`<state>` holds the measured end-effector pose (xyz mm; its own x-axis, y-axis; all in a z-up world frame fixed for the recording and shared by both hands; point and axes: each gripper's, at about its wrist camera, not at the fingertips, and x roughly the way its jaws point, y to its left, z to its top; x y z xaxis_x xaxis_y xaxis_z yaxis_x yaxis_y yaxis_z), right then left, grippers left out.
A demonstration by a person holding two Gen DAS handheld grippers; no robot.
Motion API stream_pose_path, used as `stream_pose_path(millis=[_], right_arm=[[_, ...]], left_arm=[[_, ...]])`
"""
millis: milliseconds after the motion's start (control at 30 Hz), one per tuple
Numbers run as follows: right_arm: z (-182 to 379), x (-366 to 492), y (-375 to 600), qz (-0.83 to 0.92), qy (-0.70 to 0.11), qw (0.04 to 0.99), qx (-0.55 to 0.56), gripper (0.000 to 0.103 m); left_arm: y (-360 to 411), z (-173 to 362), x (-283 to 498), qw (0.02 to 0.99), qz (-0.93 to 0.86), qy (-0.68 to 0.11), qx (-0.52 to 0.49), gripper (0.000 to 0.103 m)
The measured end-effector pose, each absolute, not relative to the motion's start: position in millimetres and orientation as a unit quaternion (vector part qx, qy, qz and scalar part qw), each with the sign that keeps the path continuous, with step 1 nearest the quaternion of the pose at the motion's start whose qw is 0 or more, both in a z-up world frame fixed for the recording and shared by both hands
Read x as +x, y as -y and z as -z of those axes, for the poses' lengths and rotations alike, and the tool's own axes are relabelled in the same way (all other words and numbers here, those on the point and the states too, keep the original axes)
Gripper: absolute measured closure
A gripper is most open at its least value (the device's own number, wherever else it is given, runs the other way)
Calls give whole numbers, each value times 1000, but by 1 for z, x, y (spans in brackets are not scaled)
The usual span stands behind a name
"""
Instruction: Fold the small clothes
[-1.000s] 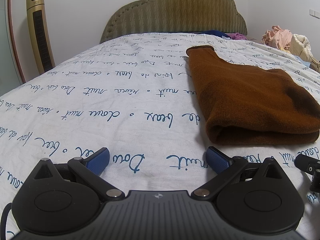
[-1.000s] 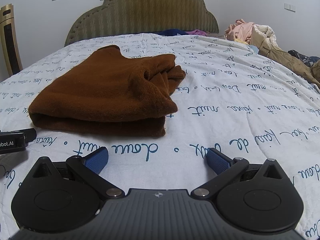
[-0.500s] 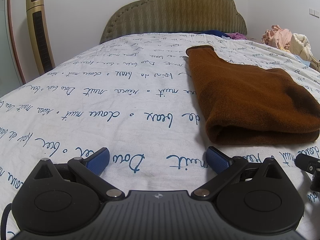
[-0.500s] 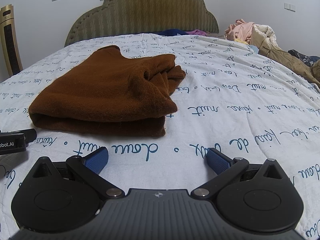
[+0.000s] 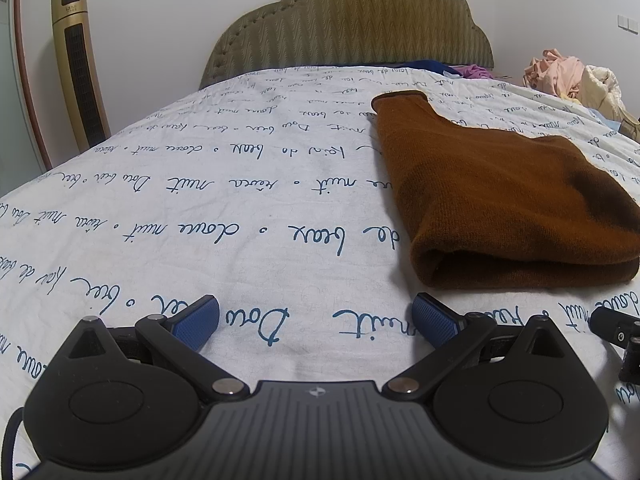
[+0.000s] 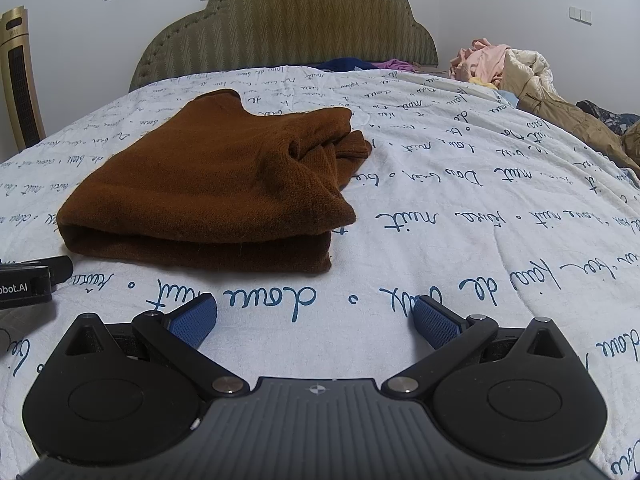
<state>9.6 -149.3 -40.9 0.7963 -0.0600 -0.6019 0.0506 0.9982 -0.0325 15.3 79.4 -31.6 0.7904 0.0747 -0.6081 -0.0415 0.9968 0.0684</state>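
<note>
Left tool [image 5: 316, 322]: jaws spread wide, blue ribbed pads [image 5: 196, 322] facing inward across an empty gap, black linkage arms and round pivot housings level, body held low and pointing forward. Right tool [image 6: 314, 320]: same pose, jaws spread wide, blue pads [image 6: 436, 326] bare, nothing held between them. Each tool's black edge shows at the margin of the other's view, placing the two side by side.

Left wrist view: brown garment [image 5: 500, 196] cut off at right edge; its underside layers hidden in the fold. Right gripper [image 5: 618, 334] shows only partly at the frame edge. Right wrist view: clothes pile [image 6: 520, 76] runs past right edge. Bedsheet [image 6: 460, 208] script too distorted to read.
</note>
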Motion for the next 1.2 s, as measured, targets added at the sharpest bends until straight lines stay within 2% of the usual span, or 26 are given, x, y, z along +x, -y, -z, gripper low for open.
stream_pose_path(millis=[800, 1200], right_arm=[[41, 9, 150, 25, -317, 948, -1, 0], [41, 9, 150, 25, -317, 948, -1, 0]], left_arm=[[-78, 31, 15, 947, -30, -319, 35, 0], [-82, 30, 19, 944, -42, -328, -1, 0]])
